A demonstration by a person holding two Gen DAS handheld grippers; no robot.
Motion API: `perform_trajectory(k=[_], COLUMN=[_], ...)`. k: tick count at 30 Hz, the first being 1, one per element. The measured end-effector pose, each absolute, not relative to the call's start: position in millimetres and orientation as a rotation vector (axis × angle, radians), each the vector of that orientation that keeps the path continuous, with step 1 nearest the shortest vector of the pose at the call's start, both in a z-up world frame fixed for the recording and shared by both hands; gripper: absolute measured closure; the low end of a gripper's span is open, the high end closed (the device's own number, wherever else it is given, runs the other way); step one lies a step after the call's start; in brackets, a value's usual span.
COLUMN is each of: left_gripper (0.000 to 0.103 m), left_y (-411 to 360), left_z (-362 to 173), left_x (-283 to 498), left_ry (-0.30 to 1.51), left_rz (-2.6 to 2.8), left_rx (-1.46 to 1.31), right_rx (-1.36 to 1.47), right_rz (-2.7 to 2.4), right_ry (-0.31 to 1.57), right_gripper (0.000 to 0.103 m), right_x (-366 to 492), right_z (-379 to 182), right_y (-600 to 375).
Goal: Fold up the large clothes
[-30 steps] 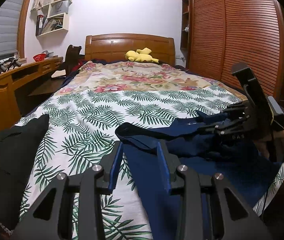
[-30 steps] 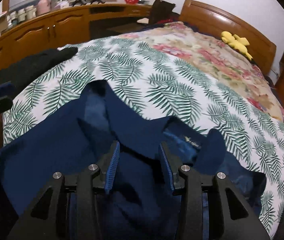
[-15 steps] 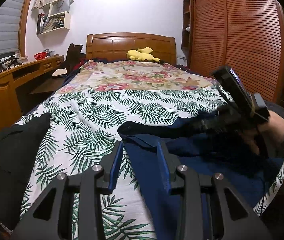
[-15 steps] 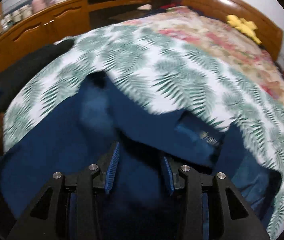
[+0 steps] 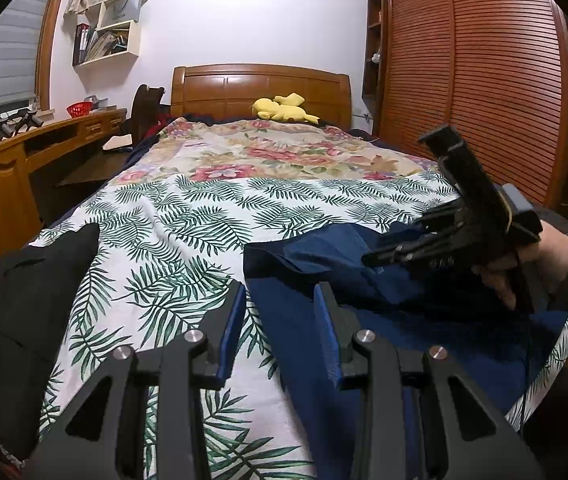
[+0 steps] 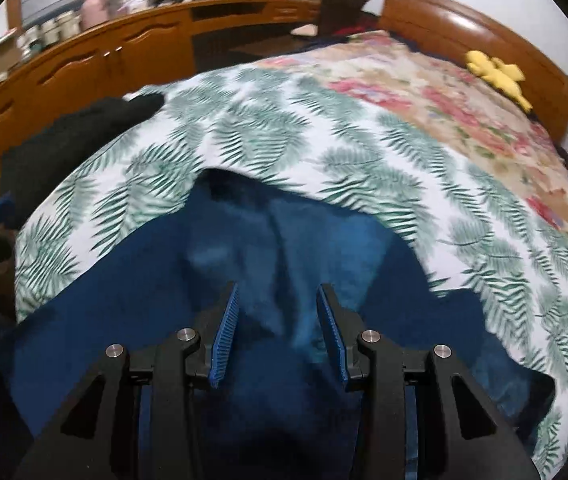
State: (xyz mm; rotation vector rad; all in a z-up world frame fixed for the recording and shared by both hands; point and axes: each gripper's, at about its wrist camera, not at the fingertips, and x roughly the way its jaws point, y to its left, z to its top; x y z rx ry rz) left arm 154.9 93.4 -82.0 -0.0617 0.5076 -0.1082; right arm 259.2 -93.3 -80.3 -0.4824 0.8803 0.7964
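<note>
A navy blue garment (image 5: 363,308) lies rumpled at the near end of the bed (image 5: 188,216), on the palm-leaf bedspread, its upper part bunched into uneven folds rather than spread flat. The left hand-held gripper (image 5: 280,328) hovers low over the garment's left edge with its blue pads apart and nothing between them; the cloth edge runs just under the right-hand pad. The right hand-held gripper (image 6: 278,330) points steeply down over the middle of the navy cloth, its jaws likewise apart and empty, with creased fabric directly below the gap. In the left wrist view that same tool is seen from the side, a person's hand (image 5: 523,264) around its handle.

The main risk, as I judge it, is a bad pinch: the cloth under the right gripper is layered (several creases overlap there), so closing here could catch two layers at once and drag the whole pile instead of one edge. The left gripper could just as easily nip the bedspread together with the garment's border, pulling the cover up. A black garment (image 5: 24,300) lies well apart on the left side of the bed, and a yellow plush toy (image 5: 282,108) by the headboard.
</note>
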Motion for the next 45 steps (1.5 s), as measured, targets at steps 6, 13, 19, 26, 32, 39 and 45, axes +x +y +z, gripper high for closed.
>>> perform_trajectory(k=[6,13,19,26,32,39,45], left_gripper=[0.069,0.069,0.069,0.069,0.069,0.069,0.069], left_y=[93.6,92.8,91.0,91.5,90.7,89.1,89.2], left_z=[-82.7,-82.8,-83.0,-83.1,-82.4,-81.2,-81.4], left_x=[153.4,154.8,154.5,155.3,156.1,156.7,156.9], left_ry=[0.511,0.518,0.518,0.519,0.519,0.513,0.511], left_rz=[-0.110,-0.118,-0.126,-0.129,-0.139,-0.145,-0.147], left_rx=[-0.057,-0.064,-0.058,-0.058,-0.064,-0.070,-0.071], right_rx=[-0.440,-0.455,-0.478,-0.455,-0.447,-0.487,-0.535], right_rz=[0.848,0.856,0.797,0.832,0.914,0.797,0.675], right_ry=[0.973,0.978,1.030,1.094,1.083,0.854,0.736], right_gripper=[0.063,0.063,0.063,0.066,0.099,0.101,0.103], right_x=[262.0,258.7,274.2,277.6,268.2,277.9,306.3], right_z=[-96.9,-104.2,-120.2,-128.3,-122.1,-79.5,-59.6], right_y=[-88.5,-89.0,-90.7,-92.3,-89.3,-83.9,-71.8])
